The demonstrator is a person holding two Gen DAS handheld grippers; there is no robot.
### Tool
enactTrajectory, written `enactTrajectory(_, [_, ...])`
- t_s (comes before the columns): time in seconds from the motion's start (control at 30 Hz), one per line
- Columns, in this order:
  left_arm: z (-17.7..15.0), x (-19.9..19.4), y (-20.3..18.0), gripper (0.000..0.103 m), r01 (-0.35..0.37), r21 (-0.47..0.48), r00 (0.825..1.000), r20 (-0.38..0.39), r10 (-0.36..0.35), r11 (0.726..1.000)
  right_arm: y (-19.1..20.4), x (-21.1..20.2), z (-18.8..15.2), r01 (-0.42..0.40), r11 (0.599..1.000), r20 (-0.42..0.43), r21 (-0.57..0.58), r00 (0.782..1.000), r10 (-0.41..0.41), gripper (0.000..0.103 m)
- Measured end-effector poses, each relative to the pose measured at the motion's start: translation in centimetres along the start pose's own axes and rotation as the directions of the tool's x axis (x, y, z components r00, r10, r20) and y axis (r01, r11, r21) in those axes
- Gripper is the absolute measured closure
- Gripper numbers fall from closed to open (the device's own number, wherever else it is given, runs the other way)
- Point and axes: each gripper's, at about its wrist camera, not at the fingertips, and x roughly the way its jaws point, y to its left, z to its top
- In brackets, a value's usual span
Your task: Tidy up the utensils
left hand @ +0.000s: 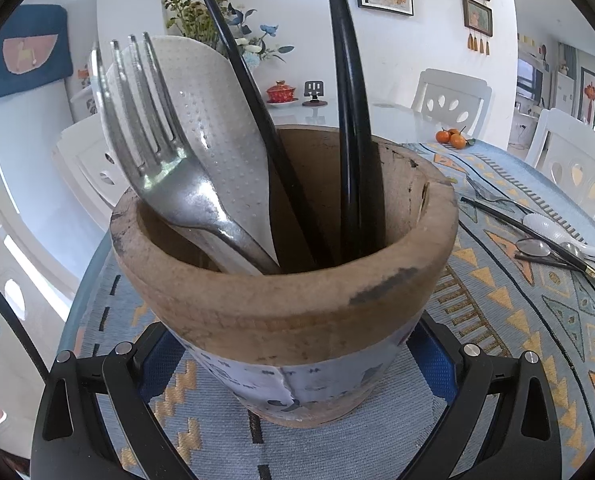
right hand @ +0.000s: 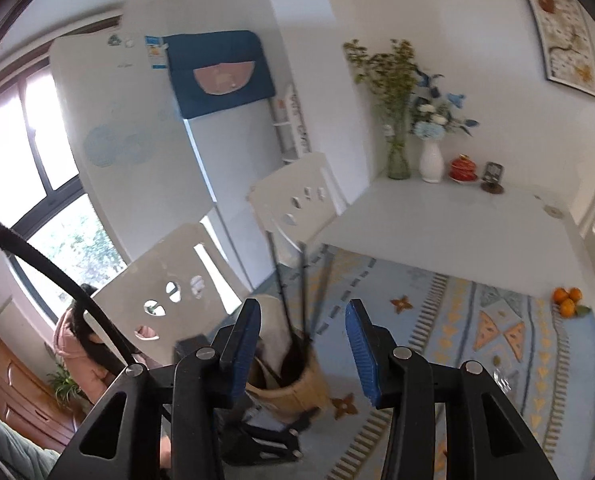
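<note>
My left gripper (left hand: 297,364) has its jaws closed on the wooden holder (left hand: 285,292), steadying it on the worktop (left hand: 497,320). Standing inside the holder, just ahead of those jaws, are a fork (left hand: 169,176), a white rice paddle (left hand: 213,136) and black chopsticks (left hand: 353,120). My right gripper (right hand: 303,350) hangs above the holder with its jaws apart and nothing between them. I judge the job partly done: several pieces are stowed, but a loose pile of spoons and chopsticks (left hand: 549,244) lies well off to the right of the left jaws, waiting to be collected.
</note>
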Motion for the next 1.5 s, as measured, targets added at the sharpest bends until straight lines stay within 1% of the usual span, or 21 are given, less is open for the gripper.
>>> enactTrajectory(0.17, [-0.1,0.0,-0.1,0.004,0.002,-0.002,1.000,0.000,-0.002,1.000,-4.1,-1.1,-2.2,0.116,0.990,-0.047,0.082,0.993,-0.112,0.059])
enactTrajectory(0.23, [-0.1,0.0,-0.1,0.004,0.001,-0.001,1.000,0.000,-0.001,1.000,-6.0,-1.5,-2.9,0.150,0.981,-0.066,0.127,0.988,-0.143,0.059])
enactTrajectory(0.3, [-0.1,0.0,-0.1,0.004,0.003,-0.002,1.000,-0.001,-0.003,1.000,-8.4,-2.0,-4.0,0.201,0.962,-0.097,0.186,0.978,-0.186,0.059])
enactTrajectory(0.33, [-0.1,0.0,-0.1,0.004,0.003,-0.003,1.000,-0.001,-0.003,1.000,-9.2,-2.1,-4.4,0.212,0.955,-0.110,0.209,0.975,-0.192,0.059])
enactTrajectory(0.4, [-0.1,0.0,0.0,0.004,0.008,-0.003,1.000,-0.001,-0.008,1.000,-11.9,-1.9,-5.8,0.239,0.927,-0.180,0.290,0.965,-0.193,0.059])
enactTrajectory(0.5, [-0.1,0.0,0.0,0.004,0.008,-0.004,1.000,-0.002,-0.008,1.000,-14.5,-1.7,-7.5,0.258,0.894,-0.233,0.367,0.956,-0.180,0.059])
enactTrajectory(0.6, [-0.1,0.0,0.0,0.004,0.005,-0.002,1.000,-0.004,-0.005,1.000,-16.5,-1.2,-9.3,0.320,0.860,-0.295,0.397,0.932,-0.210,0.059])
enactTrajectory(0.63, [-0.1,0.1,0.0,0.004,0.002,0.001,1.000,-0.006,-0.002,1.000,-17.3,-0.9,-9.9,0.349,0.845,-0.319,0.405,0.920,-0.227,0.059])
enactTrajectory(0.7, [0.0,0.2,-0.1,0.005,-0.001,0.003,1.000,-0.006,0.001,1.000,-18.7,-0.7,-10.9,0.390,0.818,-0.346,0.423,0.904,-0.252,0.059])
enactTrajectory(0.77, [0.0,0.3,-0.2,0.004,0.002,0.002,1.000,-0.006,-0.002,1.000,-19.8,-0.4,-11.8,0.421,0.801,-0.384,0.425,0.885,-0.262,0.060])
enactTrajectory(0.83, [0.0,0.3,-0.2,0.004,0.003,0.001,1.000,-0.007,-0.003,1.000,-20.6,-0.1,-12.6,0.474,0.790,-0.438,0.389,0.850,-0.294,0.061])
enactTrajectory(0.87, [0.0,0.3,-0.2,0.004,0.003,0.001,1.000,-0.007,-0.003,1.000,-20.8,0.1,-13.0,0.507,0.787,-0.469,0.351,0.823,-0.321,0.061])
enactTrajectory(0.9, [0.1,0.3,-0.2,0.004,0.003,0.000,1.000,-0.007,-0.003,1.000,-20.9,0.3,-13.4,0.543,0.787,-0.502,0.294,0.788,-0.356,0.061])
enactTrajectory(0.93, [0.1,0.4,-0.2,0.004,0.004,0.000,1.000,-0.007,-0.004,1.000,-20.9,0.4,-13.7,0.557,0.788,-0.518,0.262,0.770,-0.372,0.061])
enactTrajectory(1.03, [0.1,0.3,-0.2,0.004,0.003,0.000,1.000,-0.007,-0.003,1.000,-20.6,0.9,-15.3,0.599,0.793,-0.584,0.111,0.685,-0.436,0.061])
enactTrajectory(1.1, [0.1,0.4,-0.2,0.004,0.004,0.000,1.000,-0.007,-0.004,1.000,-20.3,1.2,-16.1,0.593,0.803,-0.607,0.061,0.661,-0.442,0.061])
enactTrajectory(1.17, [0.1,0.3,-0.2,0.004,0.005,-0.001,1.000,-0.008,-0.005,1.000,-19.9,1.1,-16.5,0.574,0.817,-0.614,0.056,0.665,-0.425,0.061])
enactTrajectory(1.23, [0.1,0.3,-0.2,0.004,0.005,-0.001,1.000,-0.008,-0.005,1.000,-19.1,1.1,-16.6,0.546,0.836,-0.605,0.053,0.683,-0.408,0.061])
enactTrajectory(1.37, [0.1,0.3,-0.2,0.004,0.005,-0.001,1.000,-0.008,-0.005,1.000,-17.1,1.9,-16.3,0.512,0.859,-0.577,-0.004,0.701,-0.420,0.061])
enactTrajectory(1.43, [0.1,0.3,-0.2,0.004,0.005,-0.001,1.000,-0.007,-0.005,1.000,-16.2,2.3,-16.2,0.497,0.867,-0.568,-0.027,0.706,-0.423,0.069])
enactTrajectory(1.5, [0.1,0.3,-0.2,0.004,0.005,-0.001,1.000,-0.008,-0.005,1.000,-15.8,2.9,-16.0,0.493,0.869,-0.557,-0.043,0.710,-0.431,0.074])
